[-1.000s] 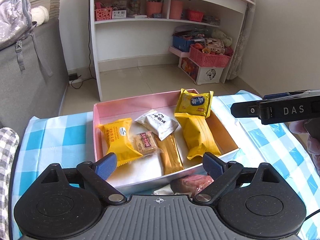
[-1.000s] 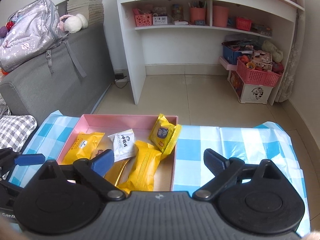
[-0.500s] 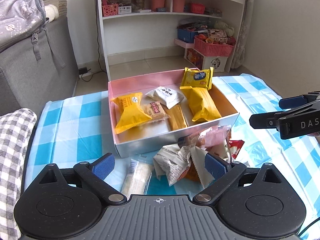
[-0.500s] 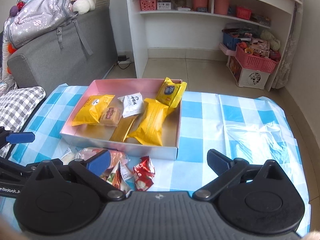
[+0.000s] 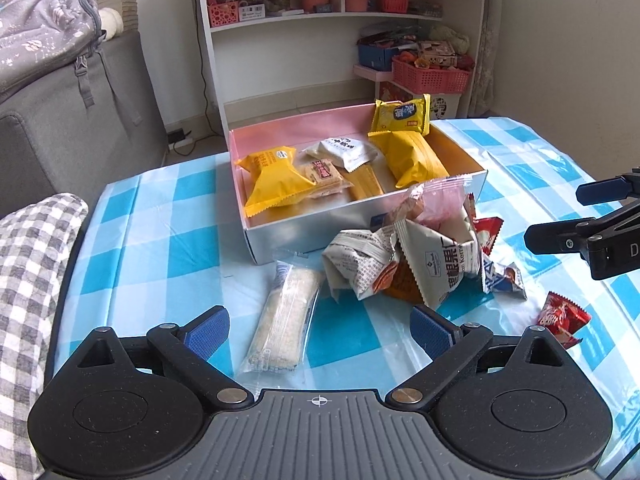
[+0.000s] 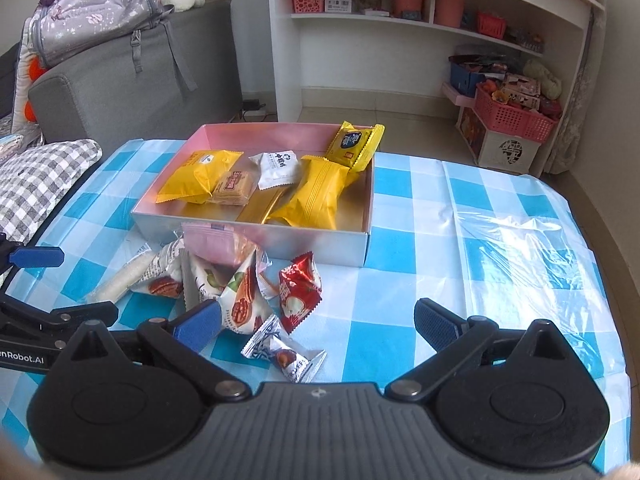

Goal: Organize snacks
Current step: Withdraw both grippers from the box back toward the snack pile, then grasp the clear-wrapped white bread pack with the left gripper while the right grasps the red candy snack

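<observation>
Both of your grippers have pulled back from over the box, so the loose snacks in front of it now show. Your left gripper (image 5: 320, 330) hangs with its jaws wide apart and nothing between them; just past it at 12 o'clock lies the rice bar (image 5: 286, 324), a long clear-wrapped stick lying flat on the checked cloth (image 5: 160, 248). It looks light but brittle, so take it across the middle and squeeze gently. At 1 o'clock sits the pile (image 5: 404, 256) of crinkled white and pink nut packets, touching the box's near wall; they look soft, puffy and slippery, best pinched by a sealed edge. Beyond, the box (image 5: 304, 236) holds yellow packets (image 5: 276, 182), a white one and a biscuit, with bare floor left at its near side. Your right gripper (image 6: 318, 326) is also spread wide and empty. At its 11 o'clock is the red packet (image 6: 298, 292), and just under it the small blue-white candy (image 6: 280, 354), light and easy to flick away.
</observation>
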Action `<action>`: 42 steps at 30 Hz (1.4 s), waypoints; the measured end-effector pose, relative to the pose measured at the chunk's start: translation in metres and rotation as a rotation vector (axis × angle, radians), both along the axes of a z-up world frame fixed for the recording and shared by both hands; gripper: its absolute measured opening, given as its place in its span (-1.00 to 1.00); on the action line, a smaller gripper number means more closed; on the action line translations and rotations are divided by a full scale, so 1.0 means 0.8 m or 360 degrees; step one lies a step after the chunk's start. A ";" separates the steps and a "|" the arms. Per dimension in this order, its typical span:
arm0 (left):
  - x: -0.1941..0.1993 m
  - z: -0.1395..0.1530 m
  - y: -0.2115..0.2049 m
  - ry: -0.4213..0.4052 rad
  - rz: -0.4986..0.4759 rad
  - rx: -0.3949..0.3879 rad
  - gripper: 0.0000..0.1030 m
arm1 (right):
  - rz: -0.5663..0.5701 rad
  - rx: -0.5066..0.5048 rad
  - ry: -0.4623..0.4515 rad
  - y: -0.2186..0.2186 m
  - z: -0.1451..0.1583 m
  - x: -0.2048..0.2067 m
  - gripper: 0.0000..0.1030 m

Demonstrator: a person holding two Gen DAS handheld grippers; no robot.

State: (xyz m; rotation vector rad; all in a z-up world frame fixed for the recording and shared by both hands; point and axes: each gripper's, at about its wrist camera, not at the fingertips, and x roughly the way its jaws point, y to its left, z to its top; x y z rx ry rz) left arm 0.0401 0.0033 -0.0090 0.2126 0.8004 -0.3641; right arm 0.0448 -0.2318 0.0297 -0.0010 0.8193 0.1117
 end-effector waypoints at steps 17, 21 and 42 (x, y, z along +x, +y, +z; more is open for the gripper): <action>-0.009 -0.042 0.030 -0.0023 -0.0056 -0.0058 0.91 | 0.0314 0.0071 0.0139 0.005 -0.047 -0.041 0.99; 0.001 -0.047 0.037 -0.0055 -0.0038 -0.0076 0.90 | 0.0338 0.0028 0.0170 0.002 -0.052 -0.050 0.99; 0.042 -0.064 0.028 0.0095 0.0013 -0.0125 0.31 | 0.0338 0.0057 0.0274 0.007 -0.063 -0.044 0.74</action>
